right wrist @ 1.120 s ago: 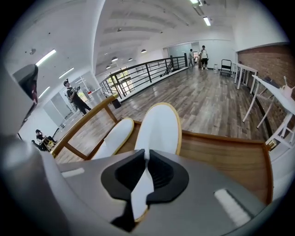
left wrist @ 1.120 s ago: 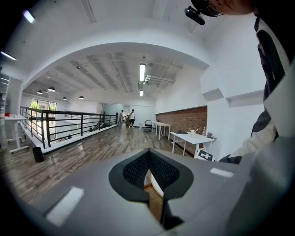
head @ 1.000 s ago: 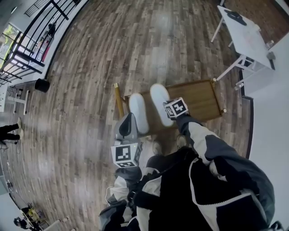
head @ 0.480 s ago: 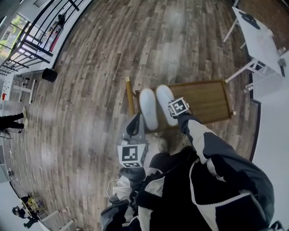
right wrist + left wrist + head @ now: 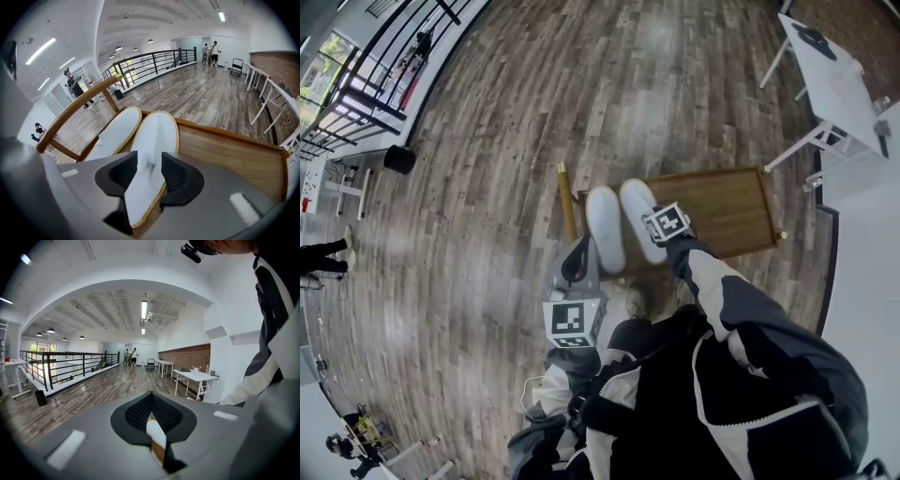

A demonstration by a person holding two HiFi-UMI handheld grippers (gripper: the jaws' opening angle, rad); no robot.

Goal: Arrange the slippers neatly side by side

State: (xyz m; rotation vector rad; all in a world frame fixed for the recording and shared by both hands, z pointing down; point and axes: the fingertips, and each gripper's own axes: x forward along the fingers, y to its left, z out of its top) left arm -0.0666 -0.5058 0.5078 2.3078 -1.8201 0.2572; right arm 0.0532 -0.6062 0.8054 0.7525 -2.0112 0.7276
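Two white slippers lie side by side on a low wooden table (image 5: 727,211): the left slipper (image 5: 605,227) and the right slipper (image 5: 637,211). My right gripper (image 5: 656,239) points down at the heel end of the right slipper (image 5: 152,140). Its jaws have just been opening, and the slipper's upper lies between the pads, which stand apart from it. The left slipper (image 5: 112,133) lies alongside it, touching or nearly so. My left gripper (image 5: 578,248) hovers before the table, shut and empty; in the left gripper view (image 5: 151,397) its pads meet.
A curved wooden rail (image 5: 70,112) rises at the table's left end. A white folding table (image 5: 834,80) stands at the far right, a black bin (image 5: 397,159) and a railing (image 5: 375,84) at the far left. A person (image 5: 321,258) stands at the left edge.
The right slipper has come to lie close beside the left one. The right gripper sank with it and its jaws have opened off it. The left gripper has hardly moved.
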